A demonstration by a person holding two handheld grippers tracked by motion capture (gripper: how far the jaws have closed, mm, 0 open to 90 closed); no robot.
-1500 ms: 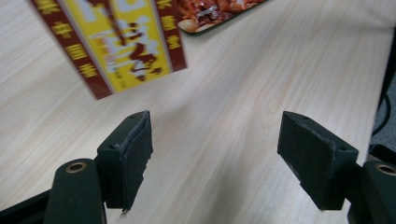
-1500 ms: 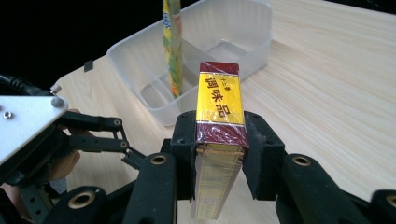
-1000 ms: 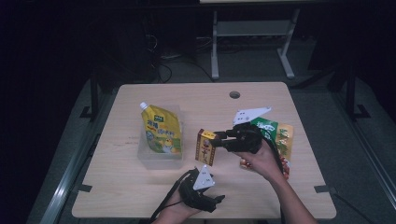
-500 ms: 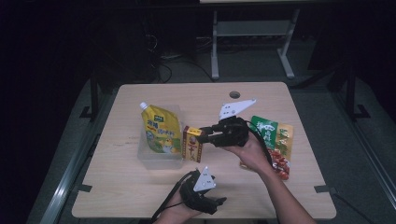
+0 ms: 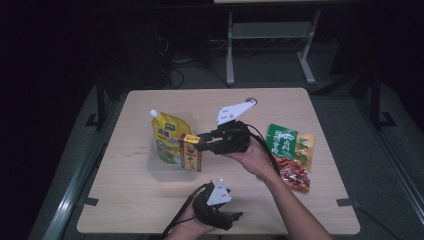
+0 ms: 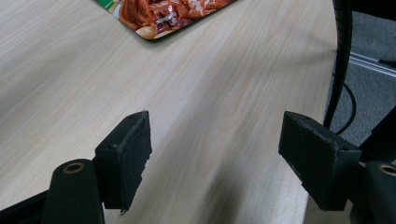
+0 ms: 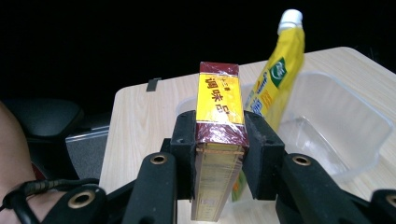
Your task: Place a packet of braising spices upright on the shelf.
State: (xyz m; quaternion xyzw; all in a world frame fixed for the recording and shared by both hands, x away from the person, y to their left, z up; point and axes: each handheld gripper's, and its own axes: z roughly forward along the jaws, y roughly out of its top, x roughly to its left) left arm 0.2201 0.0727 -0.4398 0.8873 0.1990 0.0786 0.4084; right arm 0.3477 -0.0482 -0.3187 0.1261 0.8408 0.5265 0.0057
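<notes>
1. Carried leftward since the earlier frame, the small yellow-and-maroon carton [image 5: 190,152] reached the clear plastic tub [image 5: 158,167], clamped upright in the right hand-held gripper [image 5: 201,145] for lowering.
2. Left hand-held gripper [image 5: 235,216], spread apart, idled at the table [image 5: 310,210] edge.

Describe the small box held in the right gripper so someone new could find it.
On the light wooden table, find the clear plastic tub left of centre. Over its right edge the right gripper clamps a small rectangular box in its jaws. Unlike the yellow spouted pouch beside it, it is dark red with a yellow front panel.
</notes>
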